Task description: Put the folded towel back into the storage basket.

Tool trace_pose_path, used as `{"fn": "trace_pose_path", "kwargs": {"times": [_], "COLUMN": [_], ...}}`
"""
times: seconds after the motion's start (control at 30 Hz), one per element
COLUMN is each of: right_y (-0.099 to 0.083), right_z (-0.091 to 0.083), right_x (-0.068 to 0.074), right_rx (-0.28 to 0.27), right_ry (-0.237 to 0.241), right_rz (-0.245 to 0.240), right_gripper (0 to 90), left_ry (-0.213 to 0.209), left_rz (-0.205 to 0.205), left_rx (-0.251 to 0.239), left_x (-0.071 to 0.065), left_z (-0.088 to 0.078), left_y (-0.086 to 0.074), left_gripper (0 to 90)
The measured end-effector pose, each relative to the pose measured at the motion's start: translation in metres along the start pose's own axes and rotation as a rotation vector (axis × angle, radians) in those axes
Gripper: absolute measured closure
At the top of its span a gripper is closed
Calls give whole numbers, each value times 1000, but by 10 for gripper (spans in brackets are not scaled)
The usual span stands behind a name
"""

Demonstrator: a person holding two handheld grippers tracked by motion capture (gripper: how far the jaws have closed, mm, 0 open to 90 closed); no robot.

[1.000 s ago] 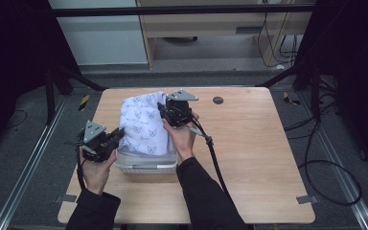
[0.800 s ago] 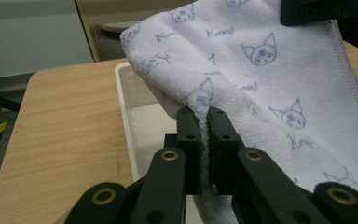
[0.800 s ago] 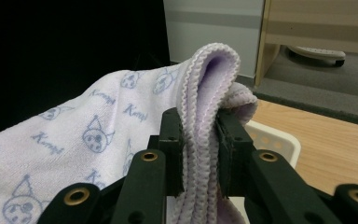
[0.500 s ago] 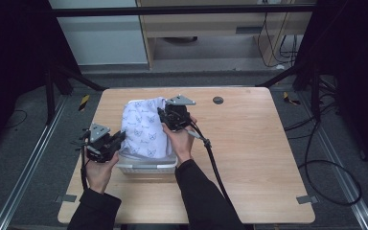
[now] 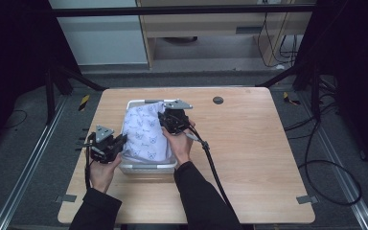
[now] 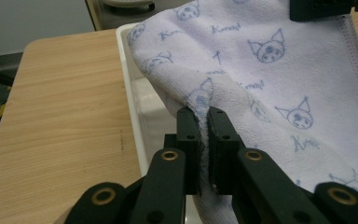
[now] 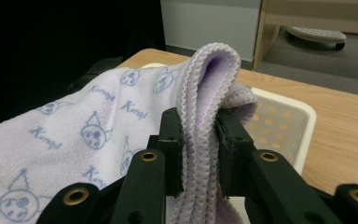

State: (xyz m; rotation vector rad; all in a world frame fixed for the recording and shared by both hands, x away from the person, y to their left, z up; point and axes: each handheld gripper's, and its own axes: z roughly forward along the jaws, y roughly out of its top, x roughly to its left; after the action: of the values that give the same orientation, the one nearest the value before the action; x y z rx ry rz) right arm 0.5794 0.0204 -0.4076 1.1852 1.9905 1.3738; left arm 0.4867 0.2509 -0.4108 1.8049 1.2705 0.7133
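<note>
Fleecy printed towel (image 6: 270,60), perforated plastic basket (image 7: 279,116)

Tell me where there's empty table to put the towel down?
The widest bare wood lies right of the white basket, out to the table's right edge. A narrower strip runs along its front edge. It is crowded at the basket, where both grippers hold the towel.

From my seat the wooden worktop (image 5: 249,158) is the anchor for everything else. There's a small dark round spot (image 5: 217,100) set in it near the far edge. Off its far left corner a bit of yellow-and-black tape (image 5: 84,102) sits on the grey floor, and another piece (image 5: 290,98) lies off the far right corner. Black cables (image 5: 326,167) loop on the floor to its right. Behind it I see a pale wood cabinet (image 5: 206,28).
</note>
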Motion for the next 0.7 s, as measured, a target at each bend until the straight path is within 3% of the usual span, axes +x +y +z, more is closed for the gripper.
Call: {"fn": "trace_pose_path", "kwargs": {"times": [0.47, 0.57, 0.7], "right_y": [-12, -14, -19], "right_z": [10, 13, 18], "right_x": [-3, -4, -5], "right_rx": [27, 49, 88], "right_ry": [-8, -2, -6], "right_rz": [3, 0, -16], "right_gripper": [737, 703, 603], "left_ry": [12, 34, 53], "left_rz": [9, 10, 6], "left_rx": [33, 39, 21], "left_x": [-1, -1, -1], "left_z": [11, 13, 13], "left_y": [-6, -7, -7], "left_gripper": [841, 827, 740]}}
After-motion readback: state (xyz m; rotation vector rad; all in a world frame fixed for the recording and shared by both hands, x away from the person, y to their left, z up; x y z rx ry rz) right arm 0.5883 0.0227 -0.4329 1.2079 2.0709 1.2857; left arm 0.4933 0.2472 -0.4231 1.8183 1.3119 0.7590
